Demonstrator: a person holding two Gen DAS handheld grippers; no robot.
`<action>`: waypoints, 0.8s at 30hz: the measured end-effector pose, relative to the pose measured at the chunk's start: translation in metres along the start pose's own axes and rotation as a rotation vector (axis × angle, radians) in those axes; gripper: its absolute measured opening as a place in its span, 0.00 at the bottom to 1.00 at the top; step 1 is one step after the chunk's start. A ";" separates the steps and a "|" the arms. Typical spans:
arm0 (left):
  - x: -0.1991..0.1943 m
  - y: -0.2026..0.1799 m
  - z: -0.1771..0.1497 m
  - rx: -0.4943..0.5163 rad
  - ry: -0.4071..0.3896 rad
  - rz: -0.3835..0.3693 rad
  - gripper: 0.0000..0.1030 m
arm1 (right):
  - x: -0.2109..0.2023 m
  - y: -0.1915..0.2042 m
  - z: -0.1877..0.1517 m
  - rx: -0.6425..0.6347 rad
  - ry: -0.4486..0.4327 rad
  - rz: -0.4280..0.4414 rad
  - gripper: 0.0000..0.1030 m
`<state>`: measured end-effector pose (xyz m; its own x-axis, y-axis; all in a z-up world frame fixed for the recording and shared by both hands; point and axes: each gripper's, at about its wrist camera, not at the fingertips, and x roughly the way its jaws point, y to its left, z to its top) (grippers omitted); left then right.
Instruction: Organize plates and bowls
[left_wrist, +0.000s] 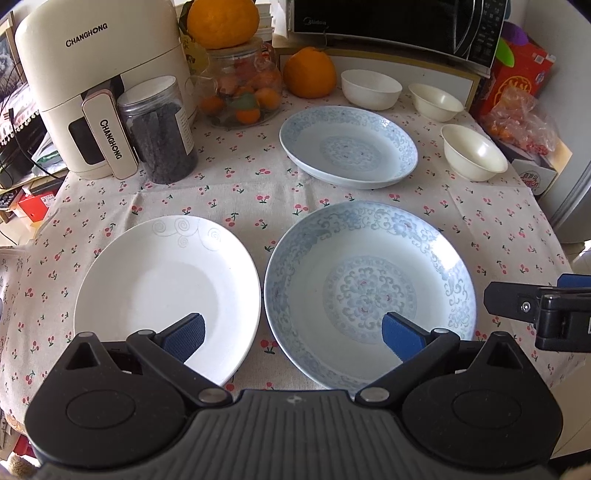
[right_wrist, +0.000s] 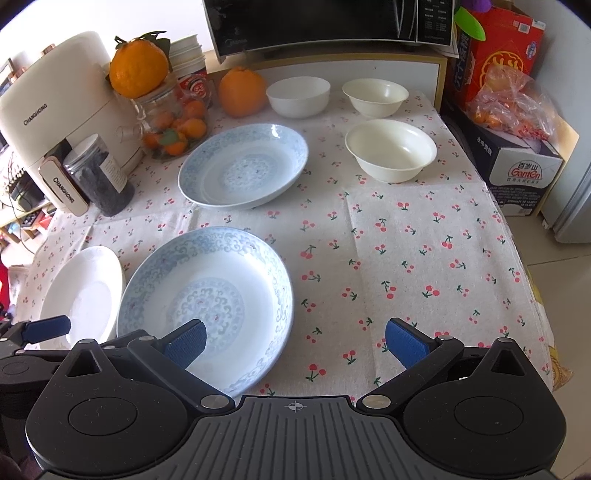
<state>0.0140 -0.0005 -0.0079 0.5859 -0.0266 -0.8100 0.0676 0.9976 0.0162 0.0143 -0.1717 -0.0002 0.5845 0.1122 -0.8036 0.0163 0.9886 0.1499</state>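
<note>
My left gripper (left_wrist: 293, 334), jaws wide and empty, straddles the gap: white plate (left_wrist: 166, 291) left, near blue plate (left_wrist: 369, 291) right. Right gripper (right_wrist: 295, 343) equally open, empty.

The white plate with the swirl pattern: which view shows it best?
The left wrist view: the white plate lies whole and close, swirls visible along its far rim. The right wrist view catches it only at the left edge, foreshortened and partly behind the left gripper's finger.
</note>
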 end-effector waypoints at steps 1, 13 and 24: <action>0.001 0.000 0.000 0.003 0.004 -0.002 0.99 | 0.000 0.001 0.001 -0.008 0.002 -0.002 1.00; 0.005 0.020 0.032 0.009 -0.015 -0.099 0.96 | 0.011 -0.005 0.021 -0.046 0.081 0.079 1.00; 0.044 0.032 0.059 0.058 0.011 -0.289 0.63 | 0.055 -0.042 0.005 0.186 0.243 0.300 0.91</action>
<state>0.0891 0.0267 -0.0083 0.5267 -0.3076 -0.7924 0.2764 0.9435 -0.1825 0.0499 -0.2076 -0.0483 0.3781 0.4342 -0.8176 0.0341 0.8760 0.4811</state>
